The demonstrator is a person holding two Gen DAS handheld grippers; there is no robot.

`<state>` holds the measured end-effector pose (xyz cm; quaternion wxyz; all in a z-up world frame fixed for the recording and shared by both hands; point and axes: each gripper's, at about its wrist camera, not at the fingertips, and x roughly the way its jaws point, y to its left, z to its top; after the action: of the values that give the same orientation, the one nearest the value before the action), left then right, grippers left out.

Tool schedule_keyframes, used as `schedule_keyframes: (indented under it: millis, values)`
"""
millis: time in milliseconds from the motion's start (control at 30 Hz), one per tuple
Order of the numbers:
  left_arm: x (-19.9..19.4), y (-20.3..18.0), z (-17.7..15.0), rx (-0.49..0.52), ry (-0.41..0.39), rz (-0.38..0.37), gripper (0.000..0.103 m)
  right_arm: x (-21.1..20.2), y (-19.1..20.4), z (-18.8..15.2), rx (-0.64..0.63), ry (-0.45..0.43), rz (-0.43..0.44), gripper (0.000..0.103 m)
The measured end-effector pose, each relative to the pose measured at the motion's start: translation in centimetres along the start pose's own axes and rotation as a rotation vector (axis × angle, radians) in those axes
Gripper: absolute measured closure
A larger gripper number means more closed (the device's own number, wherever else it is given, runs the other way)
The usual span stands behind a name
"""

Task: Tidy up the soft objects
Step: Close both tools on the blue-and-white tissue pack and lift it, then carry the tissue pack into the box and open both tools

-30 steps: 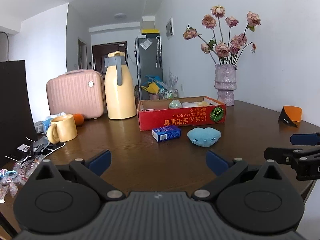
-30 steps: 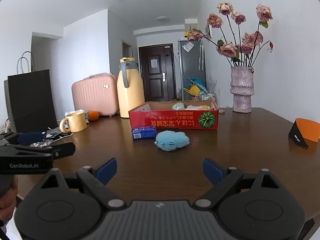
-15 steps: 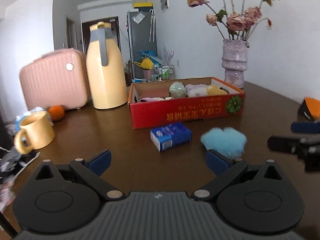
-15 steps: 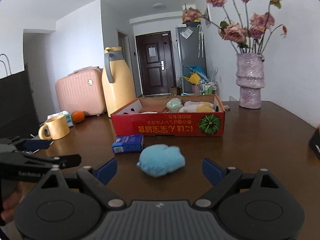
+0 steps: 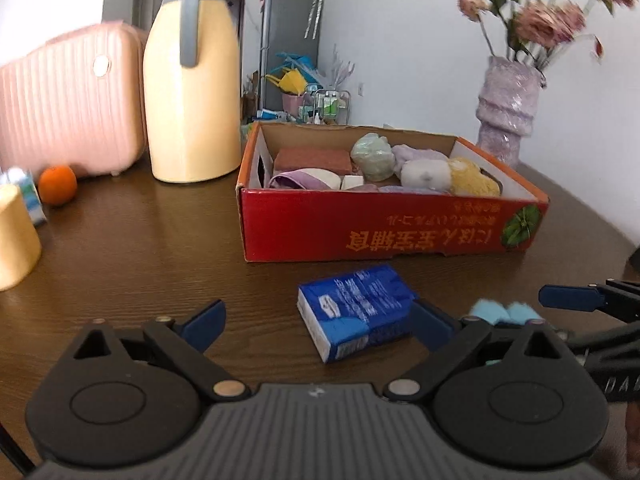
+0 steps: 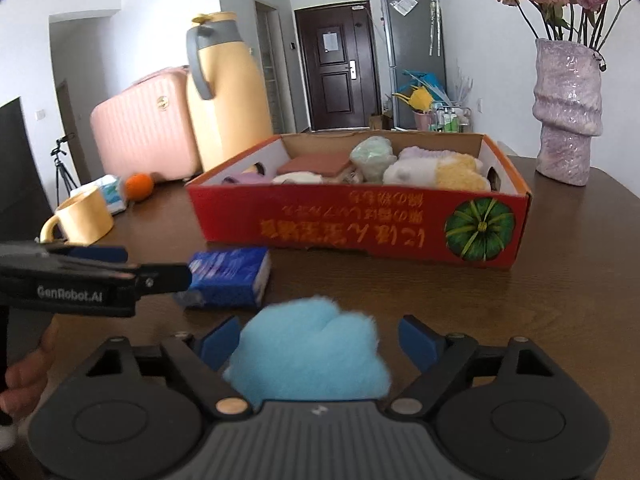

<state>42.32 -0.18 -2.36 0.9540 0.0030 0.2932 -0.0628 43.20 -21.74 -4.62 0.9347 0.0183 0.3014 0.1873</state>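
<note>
A fluffy light blue soft toy lies on the wooden table between the fingers of my open right gripper, which do not press it. Its top shows in the left wrist view. My left gripper is open, and a blue tissue pack lies just ahead, nearer the right finger. The pack also shows in the right wrist view. A red cardboard box behind holds several soft things; it also shows in the left wrist view.
A yellow thermos jug, a pink case, an orange and a yellow mug stand left. A purple vase with dried roses stands right of the box.
Both grippers have moved forward and down toward the table. The blue toy now sits between the right gripper's fingers, and the tissue pack is close in front of the left gripper.
</note>
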Motion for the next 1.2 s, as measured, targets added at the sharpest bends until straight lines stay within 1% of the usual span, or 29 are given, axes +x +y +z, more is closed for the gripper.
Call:
schedule_keyframes:
  millis: [33, 100, 133, 167, 200, 233, 267, 300, 333, 367, 400, 433, 467, 500, 600, 700, 767, 833, 900, 967, 1067, 1133, 1200]
  values:
    - [0.5, 0.2, 0.2, -0.011, 0.003, -0.003, 0.014, 0.2, -0.2, 0.6, 0.008, -0.013, 0.013, 0.019]
    - [1.4, 0.9, 0.5, -0.056, 0.013, -0.023, 0.029, 0.8, -0.5, 1.9, 0.022, -0.028, 0.075, 0.021]
    - [1.8, 1.3, 0.7, -0.082, 0.022, -0.035, 0.032, 1.4, -0.7, 2.7, 0.042, -0.021, 0.117, 0.029]
    - [2.3, 1.8, 0.8, -0.116, 0.037, -0.048, 0.039, 2.2, -0.9, 3.3, 0.065, -0.004, 0.164, 0.04]
    - [2.7, 2.2, 0.9, -0.141, 0.052, -0.055, 0.043, 3.2, -0.9, 3.8, 0.09, 0.023, 0.207, 0.046]
    - [3.1, 2.5, 1.0, -0.157, 0.067, -0.06, 0.049, 4.3, -0.8, 4.1, 0.106, 0.051, 0.236, 0.055]
    - [3.5, 2.9, 1.0, -0.174, 0.078, -0.062, 0.055, 5.4, -0.5, 4.1, 0.114, 0.077, 0.251, 0.06]
    - [3.7, 3.2, 0.9, -0.187, 0.086, -0.065, 0.063, 6.4, -0.2, 3.9, 0.124, 0.099, 0.245, 0.061]
    - [3.9, 3.4, 0.8, -0.201, 0.092, -0.078, 0.067, 7.0, 0.0, 3.6, 0.134, 0.111, 0.24, 0.069]
    - [4.0, 3.8, 0.8, -0.226, 0.096, -0.101, 0.075, 7.3, 0.2, 3.3, 0.152, 0.109, 0.256, 0.075]
    - [4.0, 4.1, 0.8, -0.246, 0.101, -0.127, 0.078, 7.4, 0.2, 3.0, 0.175, 0.104, 0.286, 0.08]
    - [4.0, 4.2, 0.7, -0.255, 0.104, -0.15, 0.078, 7.5, 0.2, 2.9, 0.19, 0.11, 0.3, 0.08]
    - [4.1, 4.3, 0.7, -0.263, 0.107, -0.173, 0.08, 7.6, 0.3, 2.9, 0.187, 0.108, 0.294, 0.081]
    - [4.2, 4.4, 0.6, -0.273, 0.108, -0.199, 0.083, 7.6, 0.4, 2.9, 0.185, 0.105, 0.291, 0.082]
    - [4.0, 4.4, 0.5, -0.278, 0.103, -0.203, 0.09, 7.1, 0.6, 2.9, 0.19, 0.102, 0.268, 0.088]
    - [3.2, 4.2, 0.7, -0.271, 0.091, -0.184, 0.091, 5.8, 1.0, 2.8, 0.202, 0.082, 0.25, 0.089]
    - [2.0, 3.8, 1.0, -0.259, 0.064, -0.178, 0.091, 3.7, 1.6, 2.3, 0.186, 0.054, 0.246, 0.09]
    - [-0.1, 3.4, 1.1, -0.248, 0.03, -0.185, 0.091, 1.3, 2.1, 1.6, 0.181, 0.03, 0.242, 0.092]
    - [-2.2, 2.9, 0.6, -0.244, 0.022, -0.192, 0.091, -1.4, 2.7, 0.4, 0.181, 0.001, 0.224, 0.092]
    - [-4.5, 1.9, -0.4, -0.228, 0.035, -0.196, 0.091, -4.3, 3.6, -1.2, 0.156, -0.033, 0.19, 0.093]
    - [-8.2, 0.1, -2.2, -0.198, 0.011, -0.204, 0.091, -8.5, 4.7, -3.4, 0.149, -0.063, 0.143, 0.092]
    - [-10.2, -1.1, -3.3, -0.175, -0.007, -0.204, 0.091, -10.8, 5.1, -4.4, 0.139, -0.084, 0.115, 0.092]
    - [-11.8, -2.1, -4.1, -0.158, -0.013, -0.22, 0.091, -12.6, 5.2, -5.0, 0.14, -0.096, 0.102, 0.093]
